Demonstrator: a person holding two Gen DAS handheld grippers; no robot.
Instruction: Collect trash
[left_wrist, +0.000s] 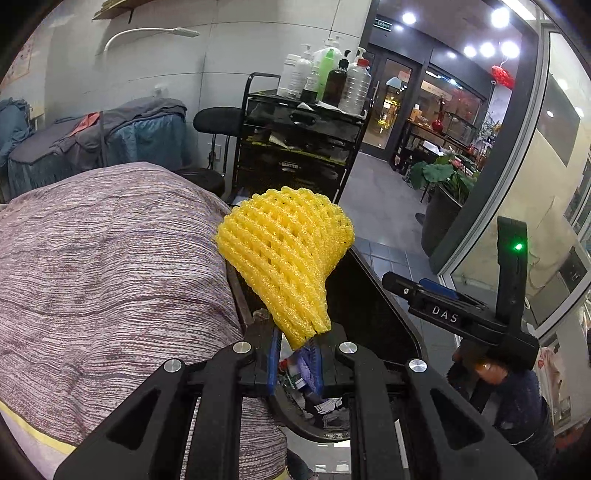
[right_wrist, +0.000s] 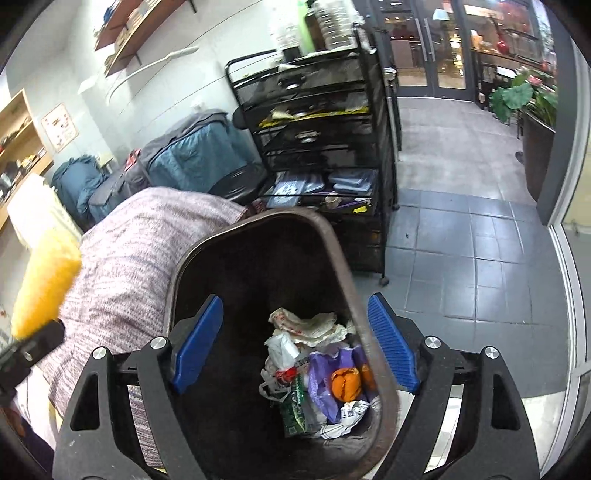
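Observation:
My left gripper (left_wrist: 295, 343) is shut on the narrow end of a yellow foam fruit net (left_wrist: 284, 251), which fans out above the pads. The net hangs at the edge of a dark trash bin (left_wrist: 384, 295). In the right wrist view the same net (right_wrist: 48, 280) shows blurred at the far left. My right gripper (right_wrist: 295, 299) stands open over the bin (right_wrist: 207, 243), nothing between its blue pads (right_wrist: 199, 339). Crumpled paper, plastic bags and an orange peel (right_wrist: 317, 373) lie at the bin's bottom.
A bed with a purple-striped cover (left_wrist: 110, 258) presses against the bin's left side. A black mesh cart (right_wrist: 317, 147) topped with bottles (left_wrist: 325, 74) stands behind the bin. Grey tiled floor (right_wrist: 461, 258) runs right toward glass doors and potted plants (right_wrist: 524, 96).

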